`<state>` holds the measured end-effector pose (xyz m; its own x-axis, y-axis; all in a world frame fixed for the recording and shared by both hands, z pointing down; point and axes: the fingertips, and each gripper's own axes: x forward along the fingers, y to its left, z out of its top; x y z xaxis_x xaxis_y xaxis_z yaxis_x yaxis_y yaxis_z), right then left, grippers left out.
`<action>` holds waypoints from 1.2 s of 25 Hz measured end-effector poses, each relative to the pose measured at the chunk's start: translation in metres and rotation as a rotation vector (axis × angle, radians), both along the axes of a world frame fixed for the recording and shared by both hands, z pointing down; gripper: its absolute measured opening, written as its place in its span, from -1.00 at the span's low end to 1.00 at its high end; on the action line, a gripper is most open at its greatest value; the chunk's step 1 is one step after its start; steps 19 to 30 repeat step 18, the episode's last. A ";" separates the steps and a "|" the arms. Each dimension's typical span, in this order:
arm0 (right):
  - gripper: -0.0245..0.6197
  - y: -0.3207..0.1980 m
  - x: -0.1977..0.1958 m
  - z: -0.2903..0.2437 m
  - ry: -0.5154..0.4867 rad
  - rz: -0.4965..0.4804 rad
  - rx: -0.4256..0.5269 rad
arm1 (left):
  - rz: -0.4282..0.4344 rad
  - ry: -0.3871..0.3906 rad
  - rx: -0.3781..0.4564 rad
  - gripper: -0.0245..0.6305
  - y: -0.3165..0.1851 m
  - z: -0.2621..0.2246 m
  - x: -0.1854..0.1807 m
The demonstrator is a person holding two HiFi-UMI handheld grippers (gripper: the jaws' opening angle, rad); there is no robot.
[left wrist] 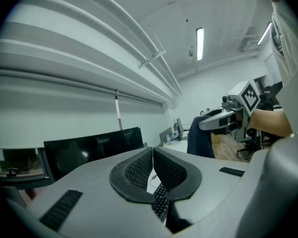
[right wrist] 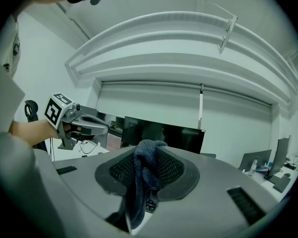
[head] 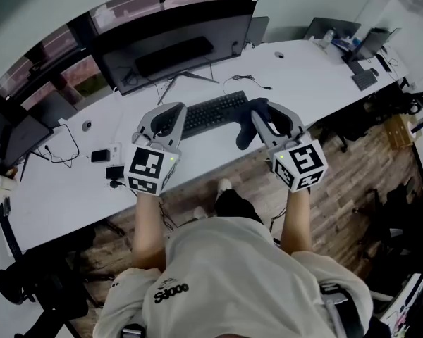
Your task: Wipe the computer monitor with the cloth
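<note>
Cloth [head: 244,134] in right gripper [head: 266,115], arm [head: 297,220] forward

A person is holding two grippers over a white desk [head: 307,72].
The right gripper [head: 262,113] is gripping a dark cloth [head: 244,135] beside the keyboard [head: 213,110]; the left gripper [head: 172,109] is hovering before the black monitor [head: 176,42].

Head view: high above the person's shoulders, facing forward and steeply down. The white desk [head: 324,76], keyboard [head: 211,113] and monitor [head: 176,37] lie well below; both grippers sit nearer.

Left gripper view: lens just behind the left gripper [head: 168,115] jaws, tilted up toward the ceiling. Monitor is ahead-left, right gripper [head: 264,115] at the right edge.

Right gripper view: same seat behind its own jaws, cloth [right wrist: 144,177] very close to the lens. Monitor is straight ahead, left gripper at left.

All three views share the monitor.
</note>
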<state>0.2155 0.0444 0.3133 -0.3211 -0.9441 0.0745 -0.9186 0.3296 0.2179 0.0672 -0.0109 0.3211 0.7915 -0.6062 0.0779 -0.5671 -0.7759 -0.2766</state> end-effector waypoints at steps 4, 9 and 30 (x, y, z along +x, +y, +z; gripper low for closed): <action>-0.66 -0.002 0.001 0.001 -0.006 -0.002 0.001 | 0.011 -0.002 0.004 -0.87 0.000 0.001 0.003; -0.66 -0.003 0.003 0.005 -0.005 -0.003 -0.007 | 0.012 -0.011 -0.008 -0.87 -0.001 0.006 0.005; -0.66 -0.013 0.005 0.008 -0.003 -0.016 -0.016 | 0.004 -0.003 -0.020 -0.87 -0.011 0.006 0.008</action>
